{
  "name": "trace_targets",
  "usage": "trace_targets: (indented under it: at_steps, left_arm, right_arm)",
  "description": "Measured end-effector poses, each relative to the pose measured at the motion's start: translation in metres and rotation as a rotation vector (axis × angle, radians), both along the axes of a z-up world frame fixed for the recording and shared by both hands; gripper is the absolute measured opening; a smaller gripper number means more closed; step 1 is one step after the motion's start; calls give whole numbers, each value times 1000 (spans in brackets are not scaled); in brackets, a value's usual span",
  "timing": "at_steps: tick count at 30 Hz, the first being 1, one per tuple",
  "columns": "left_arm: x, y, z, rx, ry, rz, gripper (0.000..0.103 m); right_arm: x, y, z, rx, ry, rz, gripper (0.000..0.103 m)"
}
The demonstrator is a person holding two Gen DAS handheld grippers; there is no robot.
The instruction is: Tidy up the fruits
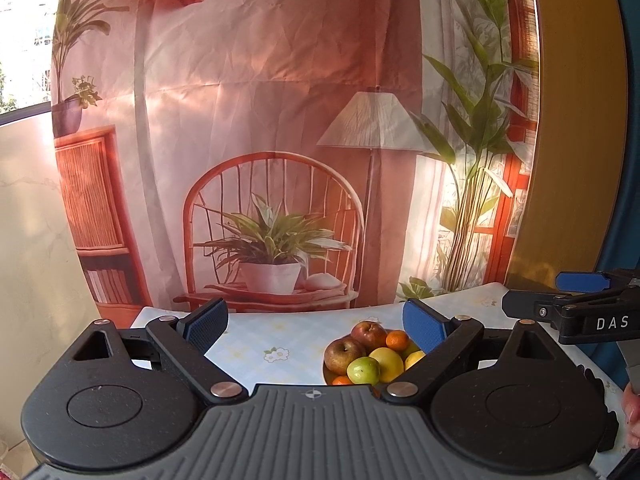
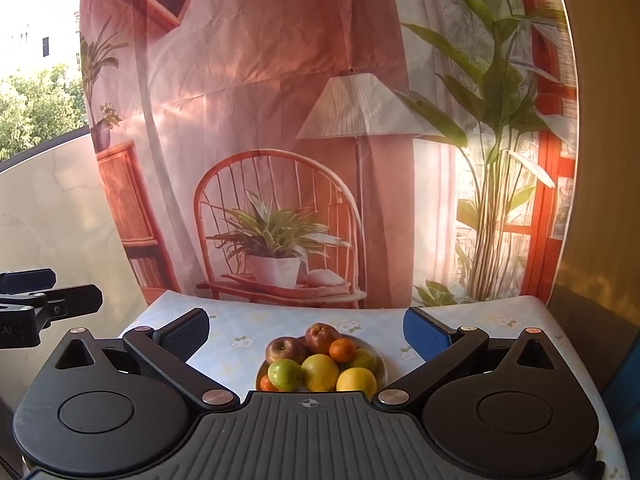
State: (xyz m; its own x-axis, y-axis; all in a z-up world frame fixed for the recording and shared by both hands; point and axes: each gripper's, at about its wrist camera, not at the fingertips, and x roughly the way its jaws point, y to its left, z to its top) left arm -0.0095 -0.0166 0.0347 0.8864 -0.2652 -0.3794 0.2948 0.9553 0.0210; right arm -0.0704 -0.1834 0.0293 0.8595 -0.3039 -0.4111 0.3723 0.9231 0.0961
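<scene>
On the table (image 2: pixel 460 316) with the flowery cloth sits a white plate (image 2: pixel 382 360), and the fruits are all heaped on it. In the right wrist view two red apples (image 2: pixel 286 349) lie at the back of the heap, toward 12 o'clock, with a small orange (image 2: pixel 342 350) just beside them at about 1 o'clock. A green apple (image 2: pixel 285 374) sits at 9 o'clock, a big yellow fruit (image 2: pixel 320 371) in the middle, and another yellow one (image 2: pixel 356 380) at 4 o'clock. A second little orange (image 2: pixel 267 383) peeks out at 8 o'clock, right at the plate's edge. The right gripper (image 2: pixel 306 336) hangs near the plate with its jaws spread wide and nothing between them. The left gripper (image 1: pixel 316 326) is the same, jaws wide apart and holding nothing, with the plate off toward its 3 o'clock side. This scene fits fruit that is already gathered up, and it also fits a heap that is to be sorted out. The fruits lean on each other, so I think pulling one from below could make the others roll. The little orange at the rim looks likeliest to tumble off onto the cloth. Round, smooth fruit may also pop out of a hard squeeze. The two grippers are close, so they might bump.
</scene>
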Motion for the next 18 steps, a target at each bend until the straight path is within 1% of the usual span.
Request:
trace_targets:
  at_steps: [18]
  left_arm:
    - [-2, 2, 1, 8, -20, -8, 96]
  right_arm:
    - [-2, 1, 1, -1, -4, -3, 103]
